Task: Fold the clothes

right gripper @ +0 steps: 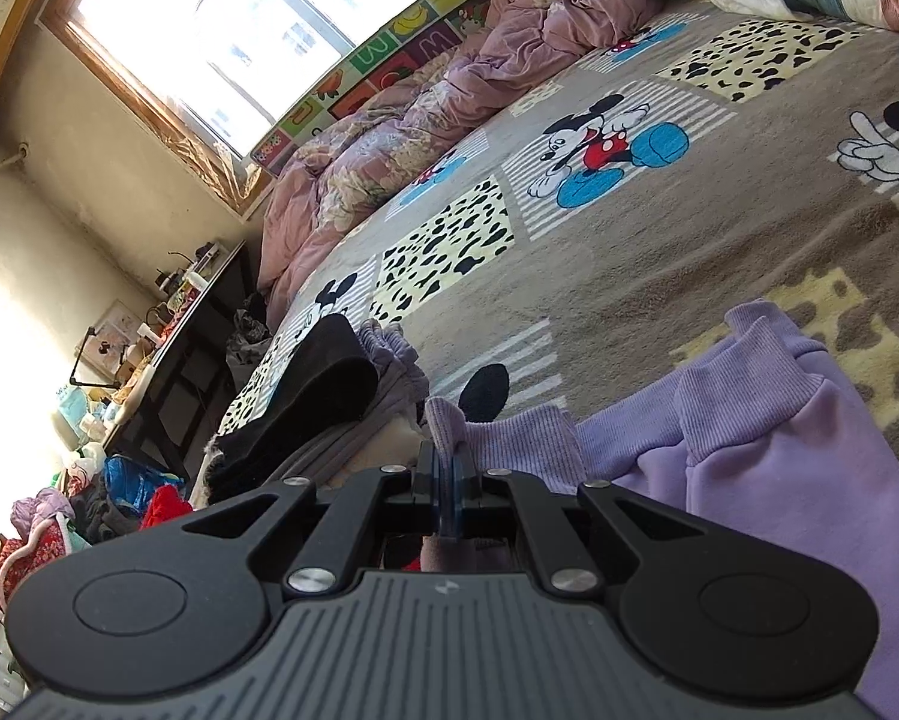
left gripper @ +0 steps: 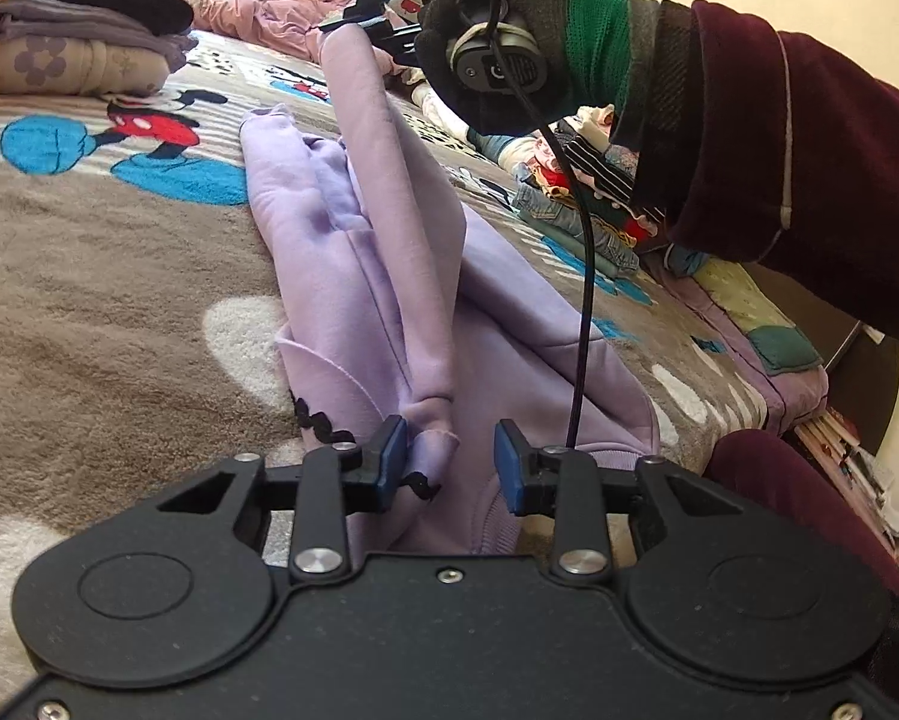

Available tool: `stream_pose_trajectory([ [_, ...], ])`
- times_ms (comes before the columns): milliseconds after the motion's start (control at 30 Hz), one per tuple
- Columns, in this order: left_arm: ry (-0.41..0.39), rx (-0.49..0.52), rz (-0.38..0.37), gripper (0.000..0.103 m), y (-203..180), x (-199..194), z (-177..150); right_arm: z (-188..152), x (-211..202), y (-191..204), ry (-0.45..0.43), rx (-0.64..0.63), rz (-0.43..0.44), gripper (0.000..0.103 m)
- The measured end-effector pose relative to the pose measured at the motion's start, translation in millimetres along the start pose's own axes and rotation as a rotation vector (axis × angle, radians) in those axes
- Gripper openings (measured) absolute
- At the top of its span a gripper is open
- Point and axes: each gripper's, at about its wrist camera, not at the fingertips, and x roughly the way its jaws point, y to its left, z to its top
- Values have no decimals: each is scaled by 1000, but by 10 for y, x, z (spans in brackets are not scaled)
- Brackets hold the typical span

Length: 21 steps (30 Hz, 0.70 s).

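- The left gripper (left gripper: 449, 456) sits low over the bed, its 2 blue-padded fingers spread apart, with a bunched fold of the lilac sweatshirt (left gripper: 389, 276) lying in the gap and brushing the left pad; nothing is clamped.
- The right gripper (right gripper: 446, 480) is raised at the far end of the garment, its jaws pressed together on the ribbed cuff (right gripper: 449, 420) of the sleeve. In the left wrist view the gloved right hand (left gripper: 485, 42) and dark red sleeve reach in from the right, holding that gripper above the blanket.
- The sweatshirt lies on the Mickey Mouse blanket (left gripper: 89, 276), its long axis running away from the left gripper toward the raised right one. 1 sleeve is pulled up taut as a long band along that axis; the body is creased lengthwise beneath it.
- A black cable (left gripper: 584, 276) hangs from the right gripper down across the garment.
- A stack of folded clothes (left gripper: 83, 42) sits at the far left, well apart from the sweatshirt; a mixed pile of clothes (left gripper: 575, 192) lies on the right beneath the forearm.
- A crumpled pink quilt (right gripper: 449, 102) runs along the window side of the bed.
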Motion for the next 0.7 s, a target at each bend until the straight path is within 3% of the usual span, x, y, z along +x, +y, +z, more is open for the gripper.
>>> stream_pose_trajectory([
  [133,-4,-207,-61,14,272,-21,1,-40,149,16,19,-24,-27,6],
  [367,-6,-427,-144,14,502,-37,-35,-33,360,-21,43,-75,-89,6],
  [700,-17,-534,-186,14,591,-117,-62,-54,639,-95,80,-150,-176,6],
])
